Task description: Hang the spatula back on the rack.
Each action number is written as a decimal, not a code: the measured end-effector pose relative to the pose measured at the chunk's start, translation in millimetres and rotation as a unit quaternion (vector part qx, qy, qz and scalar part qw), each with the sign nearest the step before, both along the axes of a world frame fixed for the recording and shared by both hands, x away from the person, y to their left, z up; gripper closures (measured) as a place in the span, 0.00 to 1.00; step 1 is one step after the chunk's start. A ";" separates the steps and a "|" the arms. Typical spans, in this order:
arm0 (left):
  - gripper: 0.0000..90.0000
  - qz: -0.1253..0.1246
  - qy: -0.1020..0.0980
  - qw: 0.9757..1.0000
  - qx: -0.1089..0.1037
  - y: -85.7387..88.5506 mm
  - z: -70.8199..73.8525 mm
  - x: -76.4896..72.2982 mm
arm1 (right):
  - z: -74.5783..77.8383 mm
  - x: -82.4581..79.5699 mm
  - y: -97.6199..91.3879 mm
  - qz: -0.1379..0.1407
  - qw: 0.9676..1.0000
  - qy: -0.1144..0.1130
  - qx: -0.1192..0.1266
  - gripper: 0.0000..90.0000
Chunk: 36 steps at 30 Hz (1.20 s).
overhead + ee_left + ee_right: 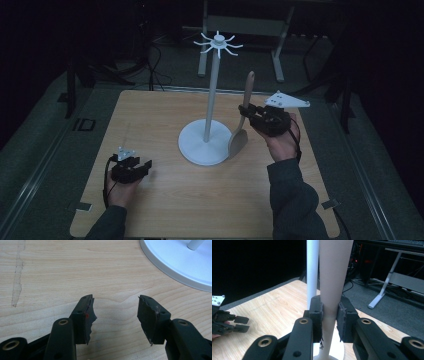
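Observation:
A pale wooden spatula (243,117) stands upright, handle up, its blade beside the base of the white hook stand (210,100). My right gripper (248,113) is shut on the spatula's handle (331,287); in the right gripper view the stand's white pole (312,267) rises just behind it. My left gripper (145,165) rests low on the table at the front left, open with nothing between its fingers (86,317). The left gripper view has the stand's round white base (180,262) at the upper right. The stand's top carries a ring of bare hooks (218,42).
The light wooden table (165,200) has a scuffed streak (17,277) on its surface. Dark floor, cables and a grey desk frame (277,45) lie beyond the far edge.

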<state>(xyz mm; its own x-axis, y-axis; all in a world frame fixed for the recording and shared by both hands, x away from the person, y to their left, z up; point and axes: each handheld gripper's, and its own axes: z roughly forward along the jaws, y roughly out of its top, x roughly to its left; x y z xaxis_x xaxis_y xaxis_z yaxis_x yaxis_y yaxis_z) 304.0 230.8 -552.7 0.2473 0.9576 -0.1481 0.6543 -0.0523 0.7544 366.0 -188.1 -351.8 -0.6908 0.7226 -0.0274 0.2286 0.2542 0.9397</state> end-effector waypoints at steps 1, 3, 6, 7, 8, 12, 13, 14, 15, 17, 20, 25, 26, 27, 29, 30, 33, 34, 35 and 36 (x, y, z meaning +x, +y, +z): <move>0.52 0.000 0.000 1.000 0.000 0.0 0.0 0.0 | 0.5 0.6 0.2 0.000 1.000 0.000 -0.001 0.84; 0.52 0.000 0.001 1.000 0.000 0.0 -0.1 0.1 | 1.7 1.7 0.5 0.000 1.000 0.000 -0.001 0.84; 0.52 -0.001 0.001 1.000 0.001 -0.1 0.0 0.0 | 3.7 3.2 1.4 -0.001 1.000 0.001 -0.001 0.84; 0.52 0.000 0.000 1.000 0.001 -0.2 -0.1 0.1 | 4.1 4.2 1.6 -0.001 1.000 0.001 -0.002 0.84; 0.52 0.000 0.001 1.000 0.001 -0.2 -0.2 0.1 | 4.5 5.1 1.8 -0.001 1.000 0.001 -0.003 0.84; 0.52 0.000 0.000 1.000 0.001 -0.3 -0.3 0.2 | 6.6 8.0 2.9 -0.001 1.000 0.003 -0.004 0.84; 0.52 0.000 0.000 1.000 0.001 -0.3 -0.3 0.2 | 6.6 8.0 2.9 -0.001 1.000 0.003 -0.004 0.84; 0.52 0.000 0.001 1.000 0.001 -0.2 -0.2 0.2 | 7.4 8.3 3.3 -0.002 1.000 0.004 -0.004 0.84; 0.52 -0.001 0.001 1.000 0.001 -0.2 -0.2 0.2 | 9.0 9.1 4.1 -0.002 1.000 0.002 -0.004 0.84; 0.52 -0.001 0.001 1.000 0.001 -0.3 -0.2 0.2 | 10.8 9.7 4.9 -0.002 1.000 0.002 -0.005 0.84; 0.52 -0.001 0.001 1.000 0.001 -0.4 -0.3 0.2 | 12.3 10.0 5.5 -0.001 1.000 0.000 -0.006 0.84; 0.52 -0.001 0.001 1.000 0.002 -0.5 -0.3 0.2 | 15.1 10.9 6.1 -0.003 1.000 -0.001 -0.004 0.84; 0.52 -0.001 0.001 1.000 0.002 -0.5 -0.2 0.2 | 15.1 10.9 6.1 -0.003 1.000 -0.001 -0.004 0.84; 0.52 -0.001 0.001 1.000 0.002 -0.5 -0.2 0.2 | 15.6 11.0 6.5 -0.003 1.000 -0.001 -0.004 0.84; 0.52 -0.001 0.001 1.000 0.001 -0.5 -0.2 0.2 | 17.3 11.3 6.9 -0.004 1.000 -0.003 -0.003 0.84; 0.52 -0.001 0.001 1.000 0.001 -0.5 -0.2 0.2 | 17.7 11.3 7.2 -0.004 1.000 -0.003 -0.002 0.84; 0.52 -0.001 0.001 1.000 0.002 -0.4 -0.2 0.1 | 19.1 11.6 7.6 -0.003 1.000 -0.004 -0.001 0.84; 0.52 -0.001 0.001 1.000 0.002 -0.3 -0.1 0.1 | 19.4 11.9 7.9 -0.003 1.000 -0.004 -0.001 0.84; 0.52 0.000 0.001 1.000 0.001 -0.2 -0.1 0.0 | 19.7 12.2 8.1 -0.002 1.000 -0.004 -0.001 0.84; 0.52 0.000 0.001 1.000 0.000 -0.1 -0.1 0.0 | 20.1 12.5 8.6 -0.002 1.000 -0.003 -0.002 0.84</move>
<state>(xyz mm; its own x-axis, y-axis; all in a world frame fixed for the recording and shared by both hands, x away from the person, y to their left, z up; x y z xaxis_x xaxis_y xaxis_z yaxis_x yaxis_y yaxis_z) 304.0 230.7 -552.8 0.2473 0.9577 -0.1474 0.6551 -0.0531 0.7537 378.4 -179.4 -331.7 -0.6880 0.7249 -0.0346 0.2233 0.2567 0.9403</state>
